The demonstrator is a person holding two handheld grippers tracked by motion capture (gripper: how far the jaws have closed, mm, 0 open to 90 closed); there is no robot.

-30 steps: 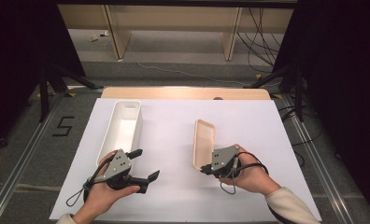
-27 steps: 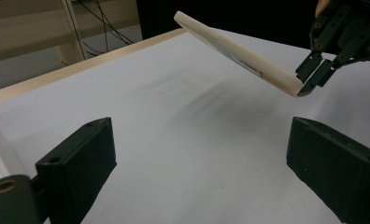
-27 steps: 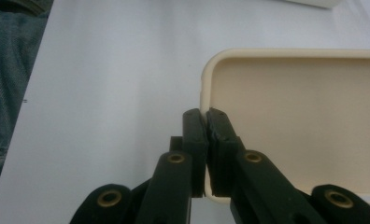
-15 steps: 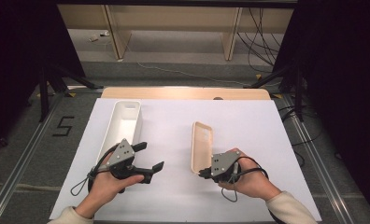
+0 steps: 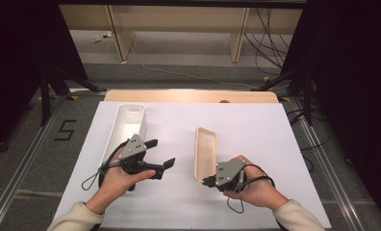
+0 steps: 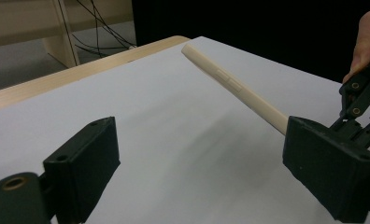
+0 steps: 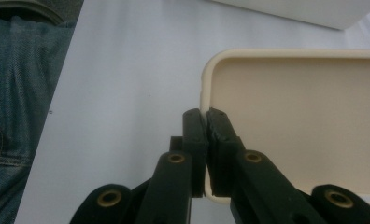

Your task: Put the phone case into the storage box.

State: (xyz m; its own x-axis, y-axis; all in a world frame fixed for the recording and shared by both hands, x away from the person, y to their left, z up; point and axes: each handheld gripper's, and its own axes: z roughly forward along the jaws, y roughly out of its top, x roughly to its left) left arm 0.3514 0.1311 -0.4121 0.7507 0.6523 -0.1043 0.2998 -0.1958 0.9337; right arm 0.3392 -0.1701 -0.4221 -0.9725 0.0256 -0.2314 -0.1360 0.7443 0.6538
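Desk [image 5: 275,144]: white-covered surface with a bare wooden strip along the far edge. White bin [image 5: 127,126]: long open box near the left edge, empty as far as can be seen, probably the container this lid belongs on. Beige lid [image 5: 205,153]: shallow tray-shaped cover, mid-desk toward the near edge, tipped up on one long side because its near rim is pinched. Right tool [image 5: 209,182]: jaws clamped together on that rim, holding the lid raised. Left tool [image 5: 160,156]: jaws apart, nothing between them, just beside the bin, aimed toward the lid, likely ready to help.
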